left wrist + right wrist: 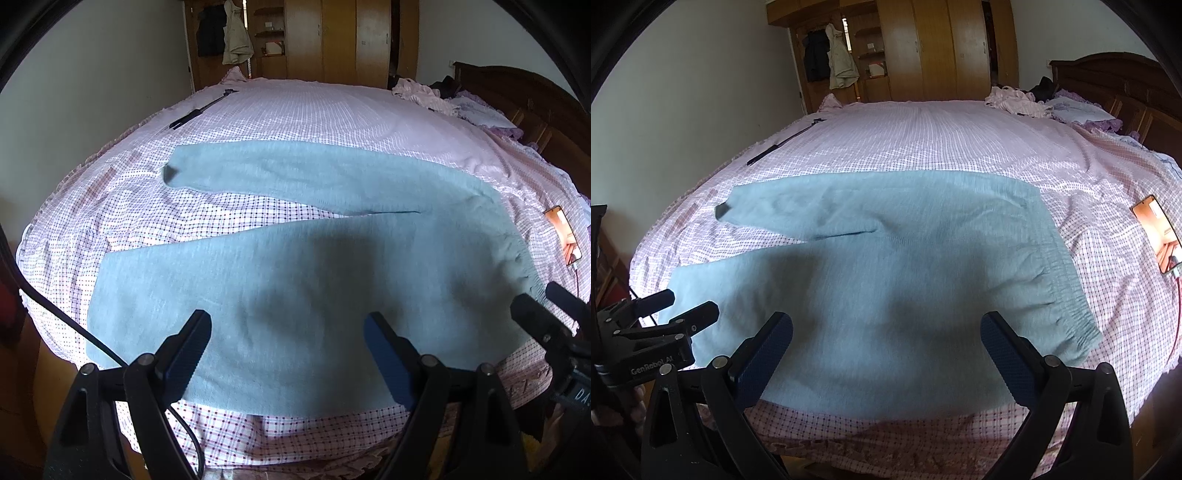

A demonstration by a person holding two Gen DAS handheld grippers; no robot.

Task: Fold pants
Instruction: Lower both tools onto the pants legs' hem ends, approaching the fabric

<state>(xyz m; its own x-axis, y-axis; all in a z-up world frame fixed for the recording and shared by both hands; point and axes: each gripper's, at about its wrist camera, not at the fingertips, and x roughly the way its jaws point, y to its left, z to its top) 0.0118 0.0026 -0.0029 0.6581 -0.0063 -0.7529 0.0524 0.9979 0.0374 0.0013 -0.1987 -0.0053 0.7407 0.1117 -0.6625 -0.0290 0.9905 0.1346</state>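
Note:
Light blue-grey pants [295, 266] lie flat on the bed, legs spread apart toward the left, elastic waistband at the right [1067, 295]. My left gripper [288, 332] is open and empty, hovering over the near leg by the bed's front edge. My right gripper [886, 332] is open and empty, hovering over the hip area near the front edge. The right gripper also shows in the left wrist view [546, 310] beside the waistband. The left gripper also shows in the right wrist view [690, 306] over the near leg's end.
The bed has a pink checked sheet [332, 110]. A phone with a cable [1156, 232] lies at the right. A black stick [199, 110] lies at the far left. Crumpled clothes and pillows [1023, 101] sit by the headboard. A wardrobe [942, 48] stands behind.

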